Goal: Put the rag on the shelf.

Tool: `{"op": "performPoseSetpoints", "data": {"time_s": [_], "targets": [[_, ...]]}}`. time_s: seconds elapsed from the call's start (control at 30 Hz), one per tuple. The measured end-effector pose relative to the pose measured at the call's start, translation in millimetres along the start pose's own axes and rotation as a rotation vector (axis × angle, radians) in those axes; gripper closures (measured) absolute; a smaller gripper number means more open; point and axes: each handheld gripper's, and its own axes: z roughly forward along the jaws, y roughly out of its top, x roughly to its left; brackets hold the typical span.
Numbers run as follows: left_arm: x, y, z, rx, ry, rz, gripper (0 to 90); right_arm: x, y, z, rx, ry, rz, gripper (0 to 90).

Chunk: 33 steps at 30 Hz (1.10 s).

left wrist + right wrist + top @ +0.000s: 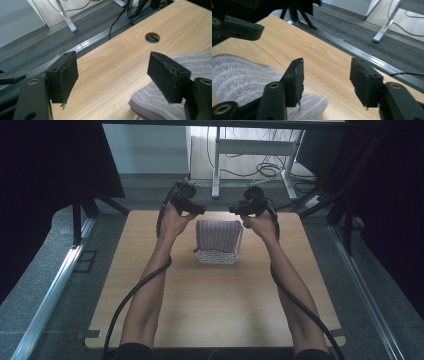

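Cloth point(218, 235) fills basket point(218, 256), bare table point(215, 305) all round.

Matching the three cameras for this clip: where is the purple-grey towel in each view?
High view: the towel sits folded in a white basket at the table's middle, between the two hand-held grippers.
Left gripper view: lower right, behind the right-hand jaw.
Right gripper view: lower left, behind the left-hand jaw.
Shared landmark: the light wooden tabletop under it.
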Motion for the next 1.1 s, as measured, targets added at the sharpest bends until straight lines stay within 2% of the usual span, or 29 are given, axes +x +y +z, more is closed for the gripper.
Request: {"op": "performPoseSetpoints", "data": {"time_s": [0.1,0.17,0.23,0.43,0.6,0.8,0.9,1.03,1.1], "targets": [[0.1,0.3,-5.2,-0.011,-0.022,-0.010,19.6,0.3,-1.2,-1.5,-0.009,0.023,0.007,39.5],[-0.6,-0.6,-8.7,-0.026,-0.058,-0.028,17.2,1.7,-3.4,-4.1,-0.020,0.042,0.005,35.6],[-1.6,-1.5,-10.6,-0.023,-0.074,-0.031,15.4,2.9,-4.7,-6.2,-0.020,0.056,0.002,32.5],[-5.2,-5.4,-15.8,-0.026,-0.095,-0.019,13.5,7.2,-8.3,-13.8,-0.033,0.076,-0.003,25.6],[-8.3,-11.0,-25.3,-0.054,-0.151,-0.013,13.0,14.0,-13.1,-25.0,-0.045,0.105,-0.009,18.8],[-12.3,-16.8,-32.3,-0.058,-0.171,0.009,12.1,19.3,-19.9,-29.2,-0.027,0.115,-0.003,13.8],[-15.2,-24.6,-37.2,-0.082,-0.183,0.022,11.7,23.3,-24.9,-34.3,-0.025,0.128,-0.013,12.7],[-18.6,-32.4,-42.5,-0.095,-0.186,0.048,11.6,26.7,-29.8,-41.8,-0.030,0.135,-0.024,8.1],[-18.8,-34.0,-43.9,-0.095,-0.191,0.048,11.5,28.8,-32.5,-45.2,-0.030,0.139,-0.031,7.5]]}}
